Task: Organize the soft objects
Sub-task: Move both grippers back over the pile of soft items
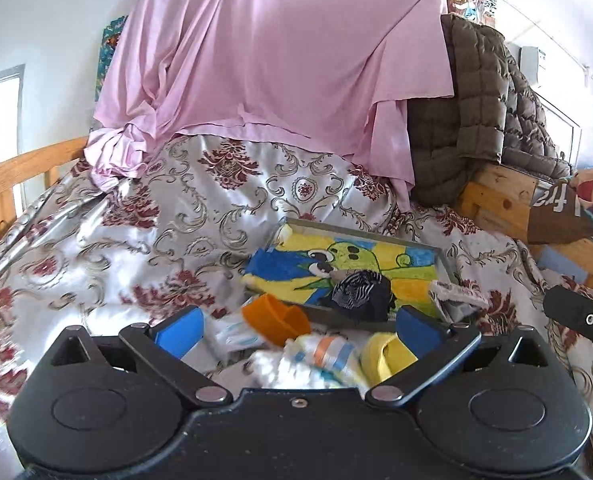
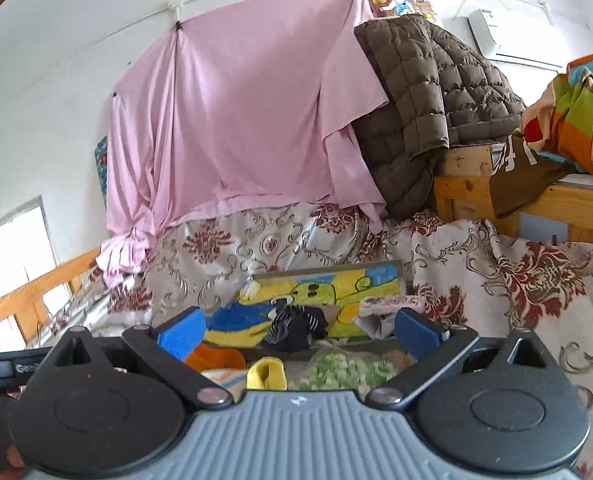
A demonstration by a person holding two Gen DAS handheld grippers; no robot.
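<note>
Several socks lie on a floral bedspread (image 1: 136, 208) in front of a shallow grey tray (image 1: 368, 234) lined with a yellow and blue drawing. A dark striped sock (image 1: 360, 288) rests in the tray, and a pinkish sock (image 1: 456, 294) hangs over its right rim. My left gripper (image 1: 300, 332) is open above an orange sock (image 1: 276, 318), a white striped sock (image 1: 316, 360) and a yellow sock (image 1: 384, 354), gripping none. My right gripper (image 2: 300, 332) is open too, over the yellow sock (image 2: 266, 372) and a green patterned sock (image 2: 348, 368), short of the tray (image 2: 400, 276).
A pink sheet (image 1: 276, 60) hangs at the back. A brown quilted jacket (image 1: 476, 120) is draped over a wooden frame (image 1: 496, 196) on the right, with colourful fabric (image 2: 568, 120) on top. A wooden rail (image 1: 12, 176) borders the bed on the left.
</note>
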